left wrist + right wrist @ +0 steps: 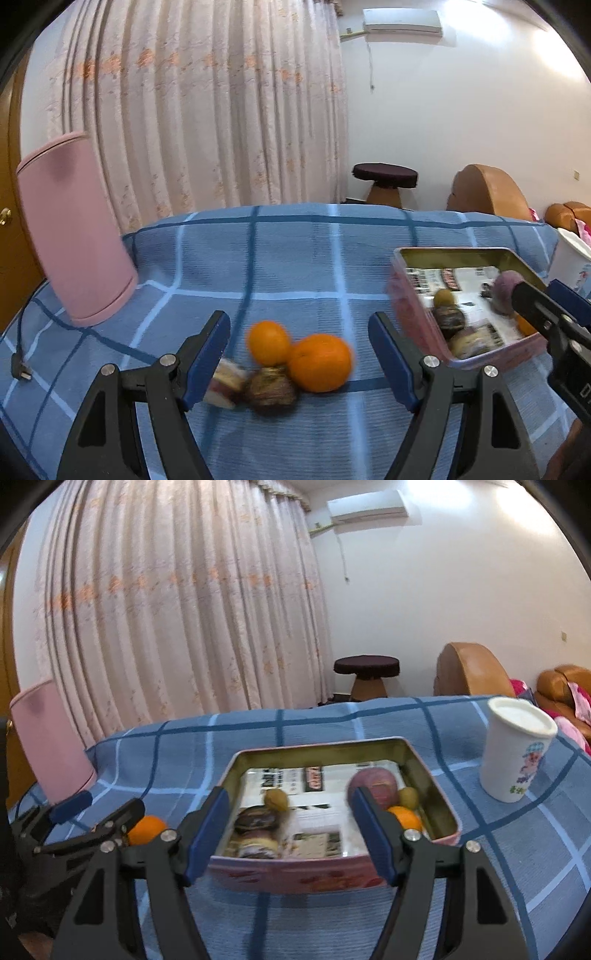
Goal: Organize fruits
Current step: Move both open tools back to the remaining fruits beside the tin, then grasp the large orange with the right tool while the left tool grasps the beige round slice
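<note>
My left gripper (299, 360) hung spread wide around two oranges (319, 362); my right gripper (288, 834), likewise spread and empty, straddled the tin (332, 877) holding fruit.

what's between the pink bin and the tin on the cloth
In the left wrist view, between the pink bin and the tin lie two oranges, a dark brown fruit and a blurred pale item, beyond the open left gripper.
</note>
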Demonstrator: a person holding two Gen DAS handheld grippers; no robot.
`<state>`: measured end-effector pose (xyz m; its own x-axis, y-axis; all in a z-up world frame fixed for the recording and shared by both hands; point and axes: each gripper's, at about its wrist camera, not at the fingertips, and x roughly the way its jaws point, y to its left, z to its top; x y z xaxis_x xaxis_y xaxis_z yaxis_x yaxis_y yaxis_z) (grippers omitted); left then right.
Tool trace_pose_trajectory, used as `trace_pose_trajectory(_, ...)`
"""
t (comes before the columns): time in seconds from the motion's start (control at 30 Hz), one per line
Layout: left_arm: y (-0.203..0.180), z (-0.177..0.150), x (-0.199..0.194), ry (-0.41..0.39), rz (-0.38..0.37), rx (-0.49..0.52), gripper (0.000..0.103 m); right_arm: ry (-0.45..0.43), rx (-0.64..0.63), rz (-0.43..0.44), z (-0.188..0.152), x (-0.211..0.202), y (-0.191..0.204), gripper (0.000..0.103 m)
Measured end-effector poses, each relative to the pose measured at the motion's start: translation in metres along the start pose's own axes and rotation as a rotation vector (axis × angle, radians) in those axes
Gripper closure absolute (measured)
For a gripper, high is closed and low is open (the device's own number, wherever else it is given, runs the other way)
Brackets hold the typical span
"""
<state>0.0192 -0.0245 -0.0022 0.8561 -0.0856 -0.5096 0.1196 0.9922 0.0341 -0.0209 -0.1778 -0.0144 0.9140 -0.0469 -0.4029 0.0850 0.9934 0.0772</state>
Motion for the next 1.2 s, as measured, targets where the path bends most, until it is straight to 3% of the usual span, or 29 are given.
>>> trace_pose_trajectory(0.23, 0.06, 0.0, 0.008, 0.05, 0.071, -0.078, 0.025, 0.057, -0.09, 0.047, -0.006, 0.01, 0.041, 0.055)
trace_pose_trajectory(0.53, 0.114, -0.002, 0.011, 0.088, 0.136, -0.145, 0.025, 0.171, -0.157, 0.133, -0.013, 0.036, 0.095, 0.057)
trace_pose_trajectory(0.67, 0.121, -0.003, 0.013, 0.106, 0.142, -0.132, 0.025, 0.235, -0.186, 0.16, -0.016, 0.052, 0.112, 0.057)
trace_pose_trajectory(0.97, 0.11, -0.003, 0.014, 0.148, 0.051, -0.066, 0.025, 0.321, -0.139, 0.204, -0.013, 0.081, 0.119, 0.053)
trace_pose_trajectory(1.03, 0.104, -0.004, 0.017, 0.159, 0.049, -0.04, 0.025, 0.382, -0.144, 0.21, -0.016, 0.093, 0.124, 0.051)
trace_pose_trajectory(1.2, 0.096, -0.007, 0.021, 0.18, 0.026, -0.031, 0.025, 0.402, -0.085, 0.239, -0.016, 0.096, 0.117, 0.052)
